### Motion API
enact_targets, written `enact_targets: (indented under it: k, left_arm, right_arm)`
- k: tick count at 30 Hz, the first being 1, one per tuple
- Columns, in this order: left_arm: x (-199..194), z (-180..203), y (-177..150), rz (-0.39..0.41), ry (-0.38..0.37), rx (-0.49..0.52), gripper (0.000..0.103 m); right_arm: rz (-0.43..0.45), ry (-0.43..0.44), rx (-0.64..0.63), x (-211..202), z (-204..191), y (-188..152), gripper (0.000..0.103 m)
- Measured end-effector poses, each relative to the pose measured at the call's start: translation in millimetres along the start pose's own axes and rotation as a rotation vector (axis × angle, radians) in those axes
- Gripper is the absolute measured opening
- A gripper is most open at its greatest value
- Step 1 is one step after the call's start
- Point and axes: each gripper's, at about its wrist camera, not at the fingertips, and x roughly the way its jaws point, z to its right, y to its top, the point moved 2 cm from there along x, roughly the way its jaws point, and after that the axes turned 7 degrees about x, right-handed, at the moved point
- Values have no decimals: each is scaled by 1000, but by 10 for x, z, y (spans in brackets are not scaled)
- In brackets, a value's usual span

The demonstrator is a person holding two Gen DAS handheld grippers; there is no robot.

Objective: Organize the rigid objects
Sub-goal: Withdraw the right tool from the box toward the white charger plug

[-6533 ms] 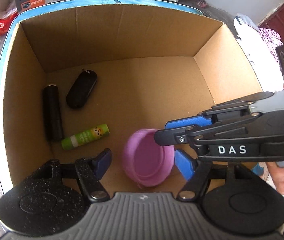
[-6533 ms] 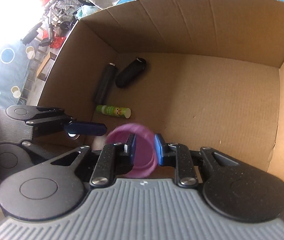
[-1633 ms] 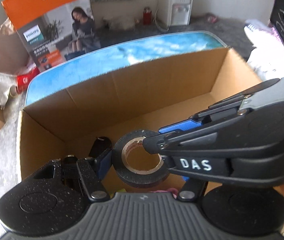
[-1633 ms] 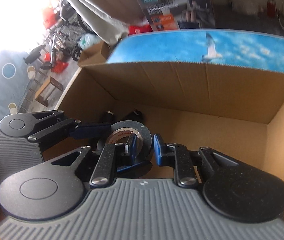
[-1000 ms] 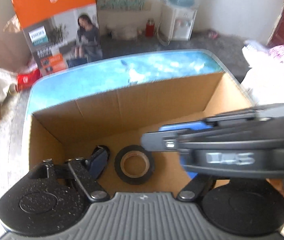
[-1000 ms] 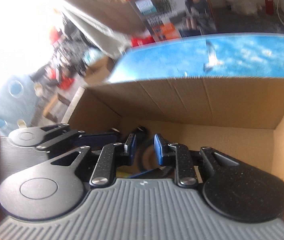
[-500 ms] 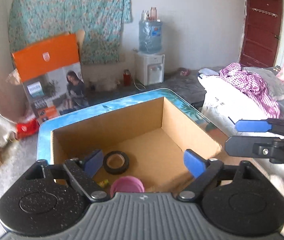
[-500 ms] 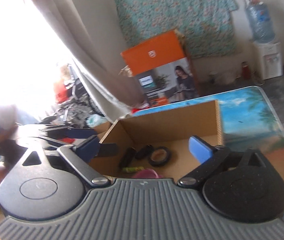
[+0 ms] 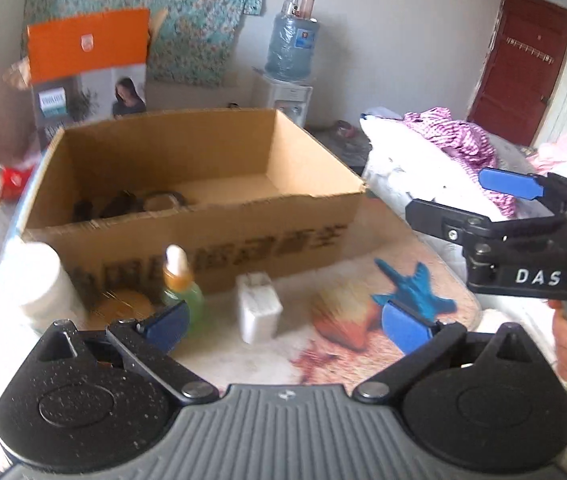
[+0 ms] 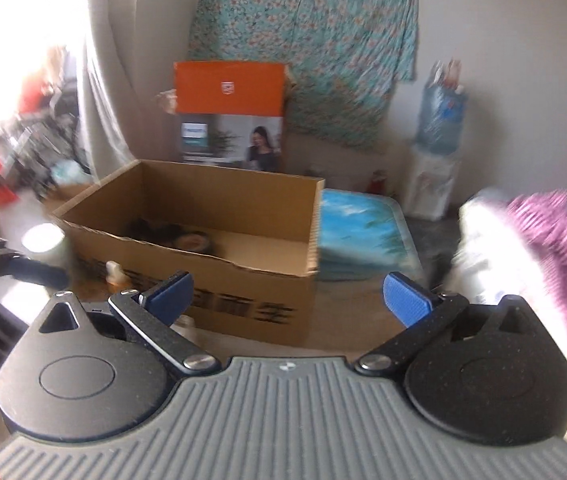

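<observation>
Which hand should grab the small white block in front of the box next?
Probably left. The left gripper is open with the white block right between its fingers. The right gripper faces the box; the block isn't in its view.

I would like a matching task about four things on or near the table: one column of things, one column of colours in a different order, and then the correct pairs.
Things:
1. dropper bottle
2. adapter block
3. toy plane
4. cardboard box

Colours:
A. blue
B. brown
C. green body with an orange neck
D. white

Pairs: 1-C, 2-D, 3-A, 4-B
</observation>
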Motion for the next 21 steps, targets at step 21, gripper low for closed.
enact_targets:
  k: [21]
  left_arm:
    - [642, 392, -360, 15, 137, 278, 92]
  right_arm:
    - [-254, 448, 495, 804, 210, -382, 86]
